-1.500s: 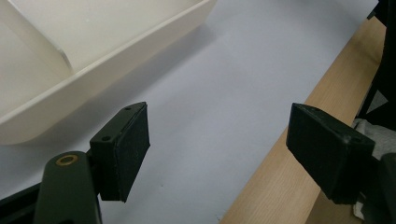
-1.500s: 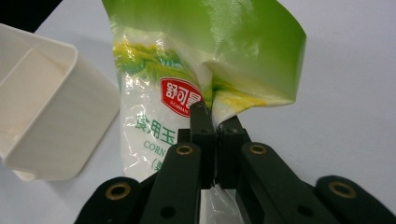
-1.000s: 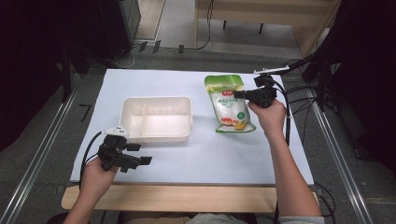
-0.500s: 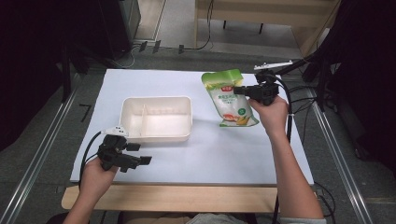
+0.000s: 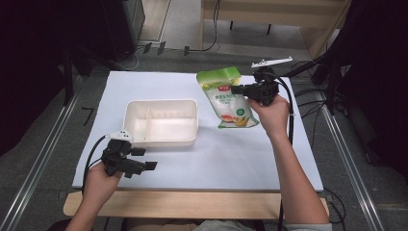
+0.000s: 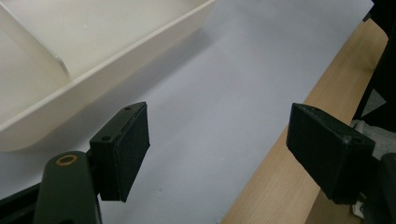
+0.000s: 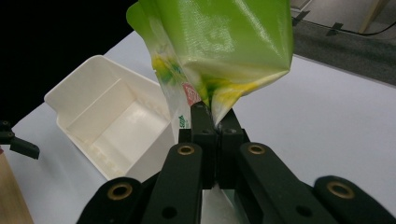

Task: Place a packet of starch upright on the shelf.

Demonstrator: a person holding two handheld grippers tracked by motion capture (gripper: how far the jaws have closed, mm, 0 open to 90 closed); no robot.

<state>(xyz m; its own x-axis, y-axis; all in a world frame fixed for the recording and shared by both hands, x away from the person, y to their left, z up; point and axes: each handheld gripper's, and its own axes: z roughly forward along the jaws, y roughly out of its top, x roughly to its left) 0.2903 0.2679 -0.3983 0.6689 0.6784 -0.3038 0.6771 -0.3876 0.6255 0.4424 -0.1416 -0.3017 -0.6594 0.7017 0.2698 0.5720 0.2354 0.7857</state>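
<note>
My left gripper (image 5: 144,163): jaws wide apart, empty, low over near tabletop (image 5: 226,159) edge | cream divided tray (image 5: 161,122): just beyond it | my right gripper (image 5: 237,90): clamped on green snack pouch (image 5: 228,98), lifted right of tray

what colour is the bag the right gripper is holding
Mostly bright green, turning white and yellow lower down, with a small red label; the bag shows best in the right gripper view.

Overhead and tool-mounted views, shared tray (image 5: 161,122)
</note>
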